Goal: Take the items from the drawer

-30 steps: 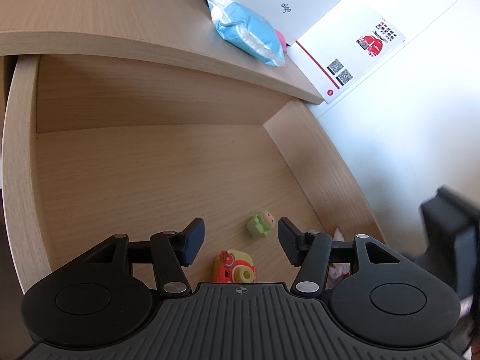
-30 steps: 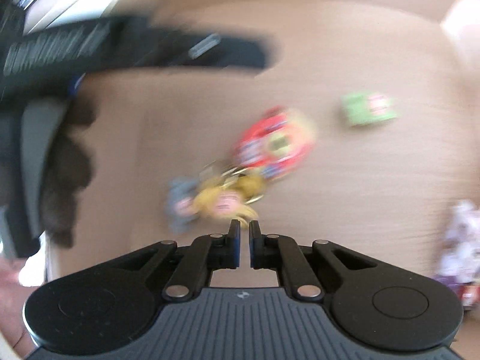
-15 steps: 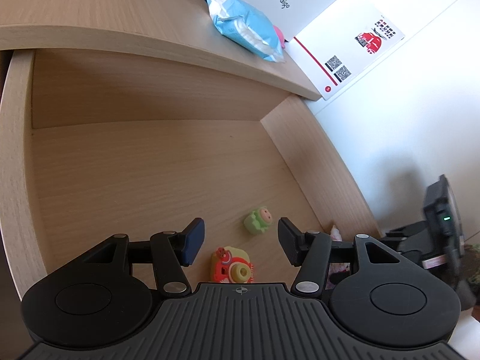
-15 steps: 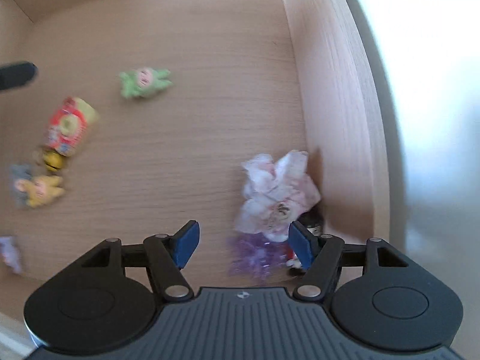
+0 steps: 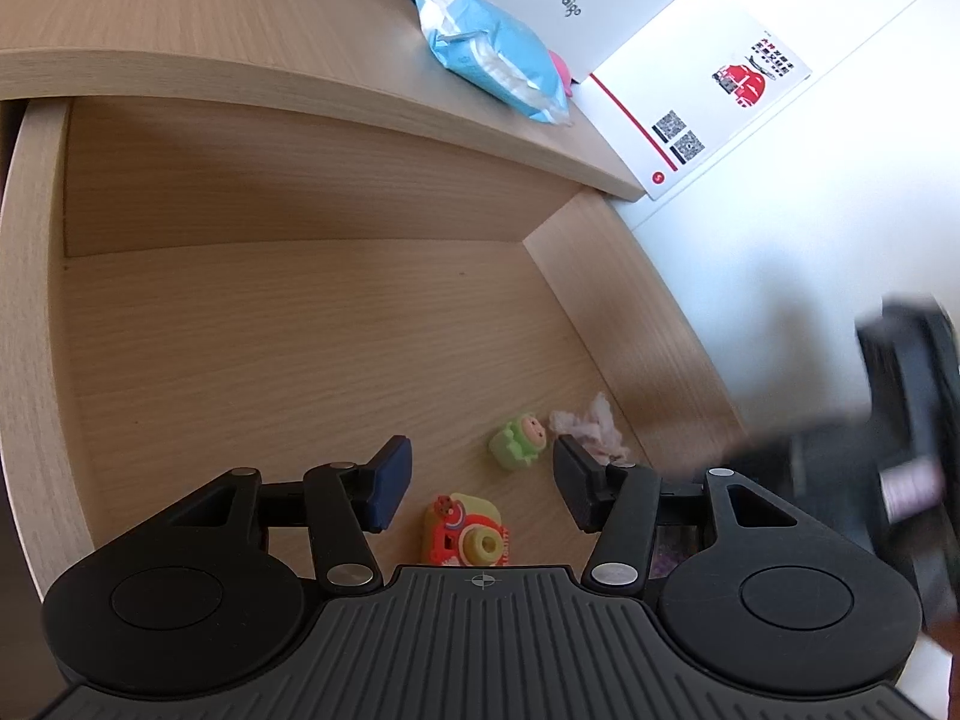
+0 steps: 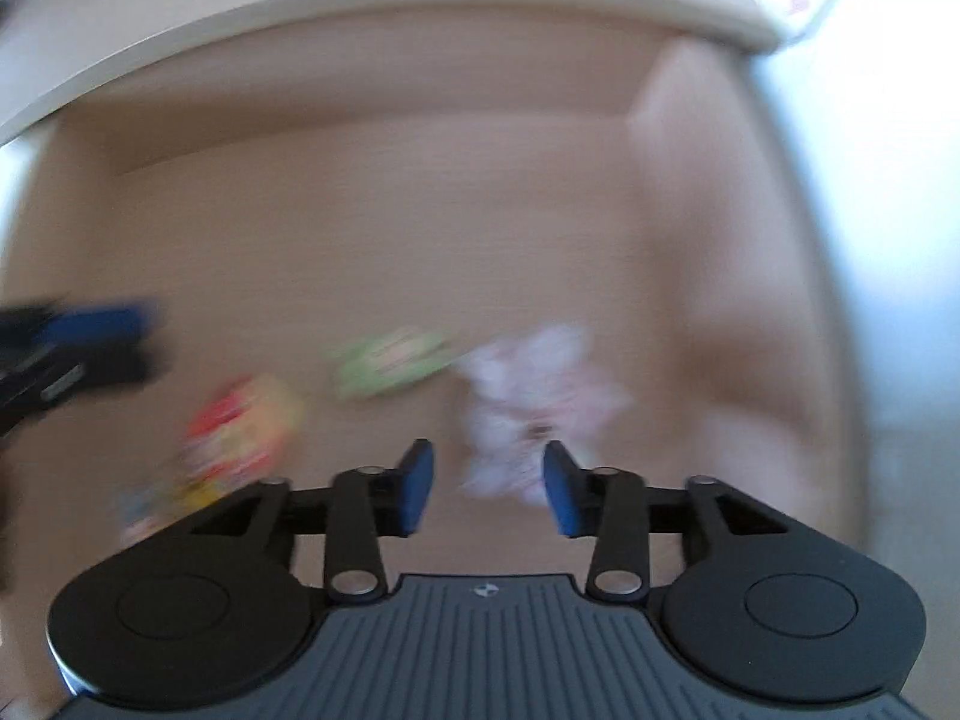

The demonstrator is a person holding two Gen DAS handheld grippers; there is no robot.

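The wooden drawer (image 5: 300,360) stands pulled out. On its floor lie a red and yellow toy camera (image 5: 468,531), a small green figure (image 5: 519,441) and a pink-white fabric flower (image 5: 591,426). My left gripper (image 5: 483,483) hovers open above the toy camera with nothing between its fingers. The right wrist view is blurred: my right gripper (image 6: 486,489) is open, with the flower (image 6: 534,402) just beyond its fingertips, the green figure (image 6: 390,360) to the left and the toy camera (image 6: 246,426) further left. The left gripper's blue pad (image 6: 102,330) shows at the left edge.
On the desk top (image 5: 180,6) above the drawer lies a blue pack of wipes (image 5: 498,51), with a white box (image 5: 588,6) and a printed card (image 5: 720,102) behind it. The drawer's right wall (image 5: 636,324) runs close beside the flower. A white wall is to the right.
My right gripper opened from shut, swung to the right over the flower, and now points further into the drawer, moving fast. The left gripper stays open and drifted a little.
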